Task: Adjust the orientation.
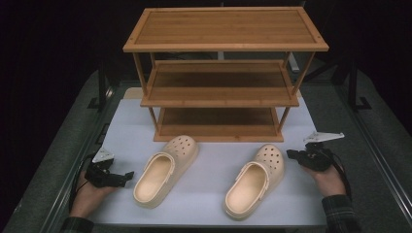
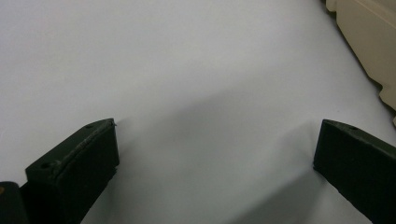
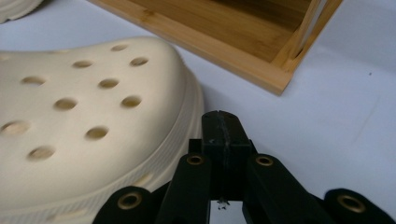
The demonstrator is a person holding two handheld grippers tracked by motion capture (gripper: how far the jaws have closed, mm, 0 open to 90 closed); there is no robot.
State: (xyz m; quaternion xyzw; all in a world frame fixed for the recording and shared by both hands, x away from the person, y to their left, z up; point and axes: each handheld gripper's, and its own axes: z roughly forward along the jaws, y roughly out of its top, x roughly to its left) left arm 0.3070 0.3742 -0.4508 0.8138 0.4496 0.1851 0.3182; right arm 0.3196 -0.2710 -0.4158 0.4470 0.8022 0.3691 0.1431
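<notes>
Left clog (image 1: 165,170): lies on the white mat (image 1: 209,194), toe pointing far and slightly right, near the rack's left half. Its edge shows at the top right of the left gripper view (image 2: 369,42).
Right clog (image 1: 255,179): on the mat right of centre, toe toward the rack's right leg. In the right gripper view (image 3: 70,121) its holed toe lies just left of the jaws.
Rack (image 1: 221,73): three wooden shelves at the far side of the mat, all bare; its bottom corner shows in the right gripper view (image 3: 261,51).
Left gripper (image 1: 127,175): released, jaws spread wide over bare mat, pointing right at the left clog's side, not touching it.
Right gripper (image 1: 290,154): clenched on nothing, jaws pressed together, tip just beside the right clog's toe, apart from it.
Step in hand: likely reaching for the clogs to shelve them.
Doing it well: the right jaws must open before closing in; grip the heel rim or side wall, not the rounded toe. Lift level and clear the shelf edge.
</notes>
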